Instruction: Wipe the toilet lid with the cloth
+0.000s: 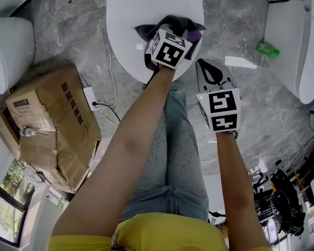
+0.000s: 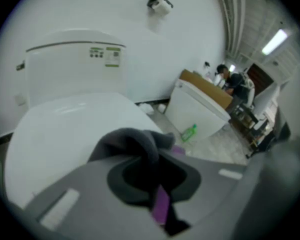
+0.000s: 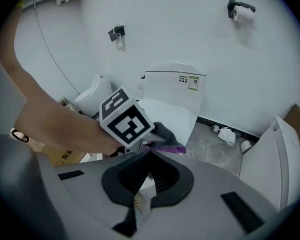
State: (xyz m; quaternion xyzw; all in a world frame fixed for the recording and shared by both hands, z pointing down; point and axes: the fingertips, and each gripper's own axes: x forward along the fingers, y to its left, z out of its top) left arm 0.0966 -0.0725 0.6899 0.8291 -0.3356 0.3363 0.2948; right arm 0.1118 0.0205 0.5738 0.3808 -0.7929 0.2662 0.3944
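The white toilet lid lies closed at the top of the head view. A dark grey cloth sits bunched on its near part. My left gripper is shut on the cloth, which spills out over its jaws and rests on the lid in the left gripper view. My right gripper hangs to the right of the bowl's front, off the lid, shut with nothing in it. The right gripper view looks past its shut jaws at the left gripper's marker cube and the cloth.
A taped cardboard box stands on the floor at left, with a power strip and cable beside it. A second toilet and a green bottle are at right. My legs stand just before the bowl.
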